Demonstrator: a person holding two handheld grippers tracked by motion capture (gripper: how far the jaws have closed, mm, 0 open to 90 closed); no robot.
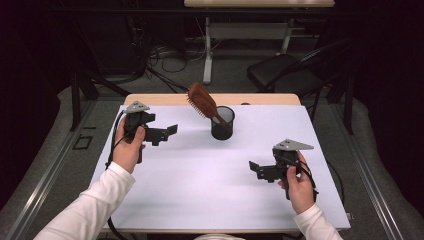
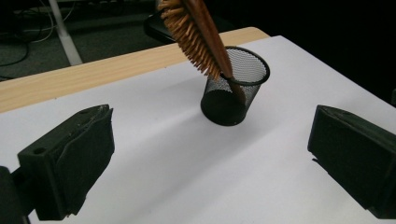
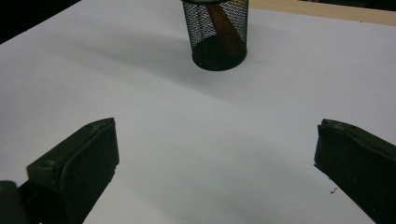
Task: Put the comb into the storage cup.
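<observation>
We held the left gripper (image 1: 169,131) over the far left part of the white sheet (image 1: 200,185), with its jaws spread wide and nothing between them. In the left gripper view (image 2: 210,154) those two black jaws stood far apart at either edge, with bare white surface in the gap, touching nothing. We held the right gripper (image 1: 256,169) over the near right part of the sheet, and its jaws were likewise spread wide and empty; in the right gripper view (image 3: 215,168) they framed only plain white sheet. Both grippers pointed inward, toward the middle of the table, and stayed well apart from each other.

We counted one black mesh cup (image 1: 222,125), standing upright on the far middle of the sheet, between the two grippers and farther off than either. We counted one brown hairbrush (image 1: 202,100) in it, handle down inside the cup and its bristled head leaning out over the rim toward the far left. The left gripper view showed the brush's bristles (image 2: 189,32) facing down and left, and the cup (image 2: 233,93) well clear of the jaws. The right gripper view showed the cup (image 3: 215,37) far ahead with the brown handle (image 3: 224,28) visible through the mesh. Neither gripper touched cup or brush. We counted two grippers and two hands.
</observation>
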